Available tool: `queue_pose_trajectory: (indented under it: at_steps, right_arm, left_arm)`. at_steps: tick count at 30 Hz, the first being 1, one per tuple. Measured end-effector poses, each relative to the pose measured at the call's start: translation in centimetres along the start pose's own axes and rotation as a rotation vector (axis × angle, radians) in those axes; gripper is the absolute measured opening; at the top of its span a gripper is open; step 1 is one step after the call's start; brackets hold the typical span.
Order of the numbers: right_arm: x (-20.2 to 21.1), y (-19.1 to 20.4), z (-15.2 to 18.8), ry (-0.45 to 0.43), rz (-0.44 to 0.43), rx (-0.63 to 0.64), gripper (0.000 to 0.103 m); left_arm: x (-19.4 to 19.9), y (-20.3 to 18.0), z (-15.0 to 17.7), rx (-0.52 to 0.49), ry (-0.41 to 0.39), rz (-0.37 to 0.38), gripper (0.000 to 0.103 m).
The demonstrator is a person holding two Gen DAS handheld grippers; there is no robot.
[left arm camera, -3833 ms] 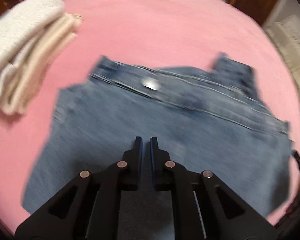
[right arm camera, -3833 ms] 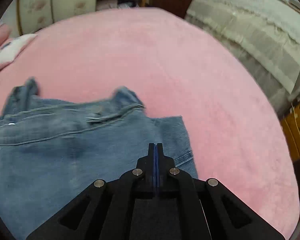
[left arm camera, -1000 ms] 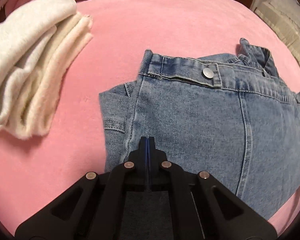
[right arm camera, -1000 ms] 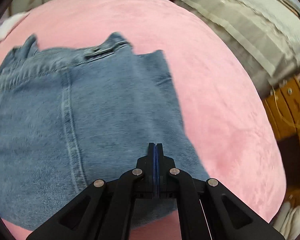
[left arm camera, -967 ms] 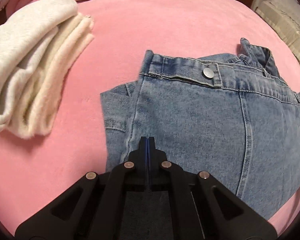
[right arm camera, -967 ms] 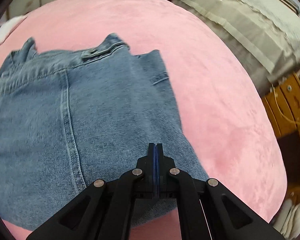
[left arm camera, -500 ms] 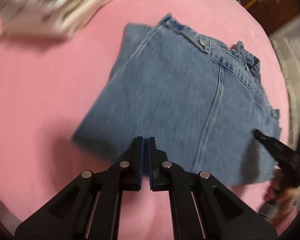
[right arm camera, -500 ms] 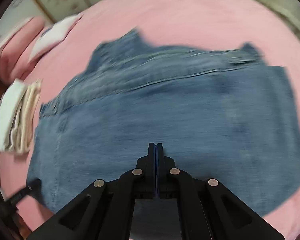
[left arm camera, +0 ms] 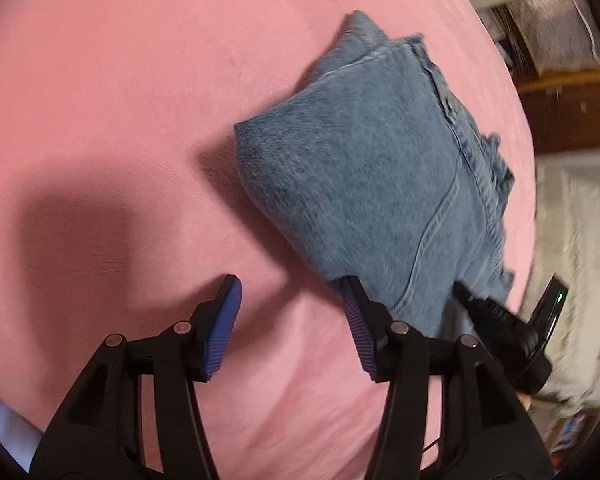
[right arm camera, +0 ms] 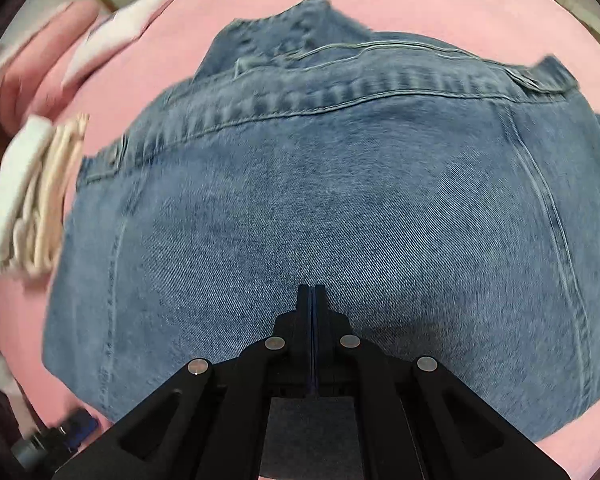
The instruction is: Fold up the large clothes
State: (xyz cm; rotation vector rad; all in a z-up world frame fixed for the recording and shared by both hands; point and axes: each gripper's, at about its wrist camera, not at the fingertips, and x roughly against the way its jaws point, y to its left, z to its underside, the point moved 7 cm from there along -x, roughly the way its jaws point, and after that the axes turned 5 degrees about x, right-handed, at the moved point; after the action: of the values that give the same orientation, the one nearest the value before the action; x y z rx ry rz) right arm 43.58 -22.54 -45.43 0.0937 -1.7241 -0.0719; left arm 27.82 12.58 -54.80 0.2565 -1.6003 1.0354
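Folded blue jeans (left arm camera: pixel 380 176) lie on a pink bedspread (left arm camera: pixel 100 120). In the left wrist view my left gripper (left arm camera: pixel 290 300) is wide open and empty over the pink cover, its right finger at the near corner of the jeans. My right gripper (left arm camera: pixel 460 292) reaches onto the jeans from the lower right there. In the right wrist view the jeans (right arm camera: pixel 340 200) fill the frame, waistband away from me. My right gripper (right arm camera: pixel 312 292) has its jaws together, tips on or just over the denim; no cloth shows between them.
A stack of folded white and cream clothes (right arm camera: pixel 24 196) lies left of the jeans. Pink and white pillows (right arm camera: pixel 100 36) sit at the far left. A cream knitted cover (left arm camera: pixel 576 240) and wooden furniture (left arm camera: pixel 568 112) stand beyond the bed's right edge.
My left gripper has opened wide and swung off the jeans to their near left corner. My right gripper has moved closer over the middle of the jeans, still shut.
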Motion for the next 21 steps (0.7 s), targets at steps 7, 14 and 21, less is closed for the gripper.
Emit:
queue_pose_trajectory:
  at_steps: [7,14,21]
  right_arm:
    - [-0.9,-1.3,-0.7,0.029,-0.069,-0.085,0.000]
    - [-1.0,-1.5,-0.3,-0.029,-0.102,-0.104,0.000]
    - [-0.6,-2.4,-0.1,-0.010,-0.136,-0.117,0.000]
  left_arm:
    - [-2.3,-0.9,-1.0,-0.004,-0.055,0.009,0.048]
    - [-2.9,-3.9,-1.9,-0.077,-0.107,-0.025,0.036]
    - [-0.9,-2.6,-1.0,0.027,-0.031,0.143,0.056]
